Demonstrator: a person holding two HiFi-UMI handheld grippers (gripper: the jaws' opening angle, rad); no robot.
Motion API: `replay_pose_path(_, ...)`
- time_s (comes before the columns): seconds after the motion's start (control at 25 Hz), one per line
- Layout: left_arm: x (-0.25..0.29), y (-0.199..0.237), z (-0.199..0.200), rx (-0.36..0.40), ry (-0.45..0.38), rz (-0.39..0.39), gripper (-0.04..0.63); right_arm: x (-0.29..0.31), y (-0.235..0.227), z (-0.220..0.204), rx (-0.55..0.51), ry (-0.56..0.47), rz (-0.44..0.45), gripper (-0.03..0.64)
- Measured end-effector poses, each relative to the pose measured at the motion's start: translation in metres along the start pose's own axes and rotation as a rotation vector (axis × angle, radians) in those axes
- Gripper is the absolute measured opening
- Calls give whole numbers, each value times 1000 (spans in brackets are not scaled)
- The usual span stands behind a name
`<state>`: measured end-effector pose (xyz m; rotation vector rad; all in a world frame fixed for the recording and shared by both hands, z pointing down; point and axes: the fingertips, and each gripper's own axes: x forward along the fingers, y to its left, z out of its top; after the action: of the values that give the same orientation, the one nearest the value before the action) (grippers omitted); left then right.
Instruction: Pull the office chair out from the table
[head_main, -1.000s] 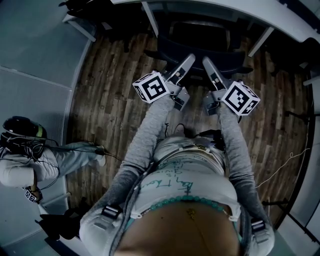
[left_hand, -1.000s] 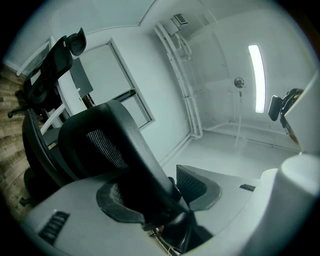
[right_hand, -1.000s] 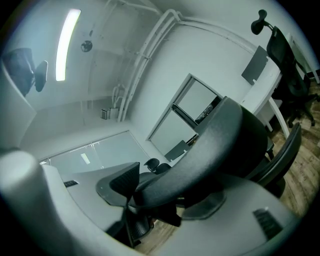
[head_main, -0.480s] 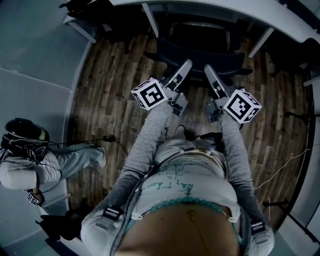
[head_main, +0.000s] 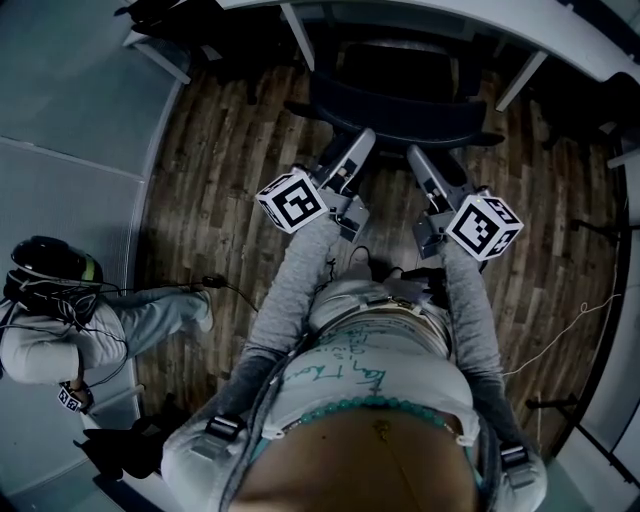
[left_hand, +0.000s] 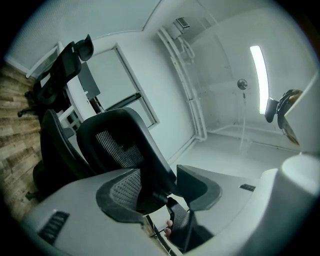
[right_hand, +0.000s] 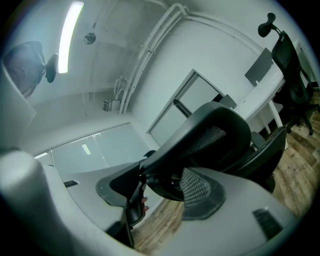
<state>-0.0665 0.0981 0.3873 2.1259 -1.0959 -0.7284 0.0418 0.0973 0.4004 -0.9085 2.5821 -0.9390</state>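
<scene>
Both claws have crept forward, up to the back of the office chair (head_main: 400, 108), which sits tucked under the table (head_main: 570, 38). On the left, a person (head_main: 60, 335) sits on the floor, well apart. The left gripper (head_main: 358, 138) is wide open, with the chair's back rim in its gap, not pinched. The right gripper (head_main: 416, 153) is the same. If they bite only the thin edge, they could slip off. The chair could bump a table leg (head_main: 298, 35). The wood floor (head_main: 210, 190) behind gives room, but a cable (head_main: 556, 342) on the right could catch a wheel.
</scene>
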Motion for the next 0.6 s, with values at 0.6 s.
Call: replay_pose_path(0.6,-23,-13,-26,148,97,46,194,-21,0,-21,-127,99,-40,241)
